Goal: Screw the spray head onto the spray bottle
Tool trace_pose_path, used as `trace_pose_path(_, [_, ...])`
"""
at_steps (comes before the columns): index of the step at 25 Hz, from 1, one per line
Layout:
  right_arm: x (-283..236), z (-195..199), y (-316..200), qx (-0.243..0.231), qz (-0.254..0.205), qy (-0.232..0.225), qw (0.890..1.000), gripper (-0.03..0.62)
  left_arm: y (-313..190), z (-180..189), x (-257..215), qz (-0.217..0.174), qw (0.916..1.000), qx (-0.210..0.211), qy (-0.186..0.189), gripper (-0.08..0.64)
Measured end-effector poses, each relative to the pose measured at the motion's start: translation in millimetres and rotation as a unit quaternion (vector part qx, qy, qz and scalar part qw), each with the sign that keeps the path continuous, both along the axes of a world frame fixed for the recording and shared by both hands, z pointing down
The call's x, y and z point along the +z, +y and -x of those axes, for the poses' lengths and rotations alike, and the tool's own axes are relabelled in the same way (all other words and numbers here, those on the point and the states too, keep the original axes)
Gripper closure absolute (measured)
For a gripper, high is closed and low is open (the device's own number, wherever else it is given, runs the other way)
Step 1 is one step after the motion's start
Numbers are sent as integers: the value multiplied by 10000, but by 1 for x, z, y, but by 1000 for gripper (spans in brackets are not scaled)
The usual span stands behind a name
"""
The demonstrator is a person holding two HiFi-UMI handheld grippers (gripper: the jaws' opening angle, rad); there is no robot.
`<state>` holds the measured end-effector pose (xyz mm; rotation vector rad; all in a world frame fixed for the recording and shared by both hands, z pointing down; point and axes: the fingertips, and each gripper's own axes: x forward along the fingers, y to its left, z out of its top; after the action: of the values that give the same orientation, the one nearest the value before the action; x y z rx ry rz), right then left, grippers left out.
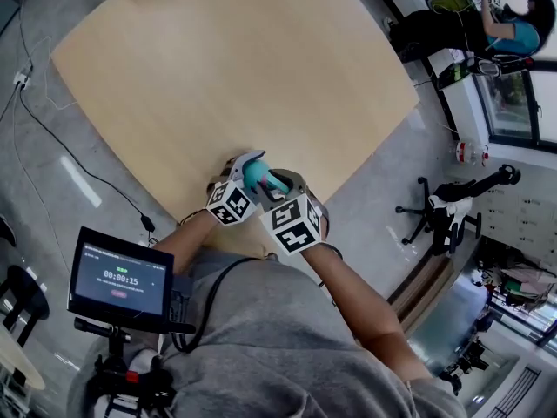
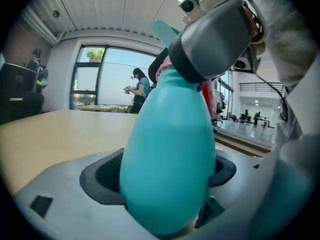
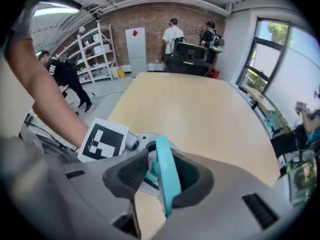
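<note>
The spray bottle is plain turquoise with no print showing. The spray head matches it, save for a pink collar at its base. The left gripper and the right gripper both have pale grey shells and black, finely textured pads. Each carries a white marker cube printed with black square patterns. The table is light tan wood without pattern, on a mottled grey floor. At the lower left of the head view, a black monitor shows white digits and a small red patch. The person's shirt is heather grey. At the top of the right gripper view, the back wall is red-brown brick.
</note>
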<state>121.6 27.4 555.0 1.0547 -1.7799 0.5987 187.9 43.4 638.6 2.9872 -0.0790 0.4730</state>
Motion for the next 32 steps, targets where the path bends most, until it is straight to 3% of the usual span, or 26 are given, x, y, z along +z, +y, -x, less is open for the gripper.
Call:
trace_pose_path(3, [-1, -1, -6, 468, -219, -89, 9986, 457, -11, 3, 2, -36, 9986, -522, -81, 144])
trace_pose_path(6, [-2, -1, -9, 587, -373, -200, 9974, 456, -14, 4, 2, 8, 9982, -593, -76, 144])
trace_pose_path(10, [-4, 1, -13, 310, -668, -572, 9956, 456, -13, 3, 3, 77, 9994, -344, -23, 144])
trace_pose_path(13, [-4, -1, -11, 292, -615, -949, 9932, 456, -8, 2, 4, 83, 10000, -3, -29, 144])
trace_pose_path(18, [-7, 0, -10, 135, -503, -875, 9948, 456, -6, 1, 1, 74, 9998, 201, -27, 144])
trace_pose_path(23, [-14, 0, -14, 337, -676, -1045, 9917, 456, -6, 0, -7, 179, 9996, 204, 46, 144])
trace_pose_path(28, [-20, 0, -21, 850, -952, -1836, 9747, 454, -13, -1, -19, 339, 9990, 173, 240, 144])
trace_pose_path(32, [-4, 0, -5, 723, -613, -1455, 9848, 454, 3, 0, -1, 37, 9985, 552, 0, 144])
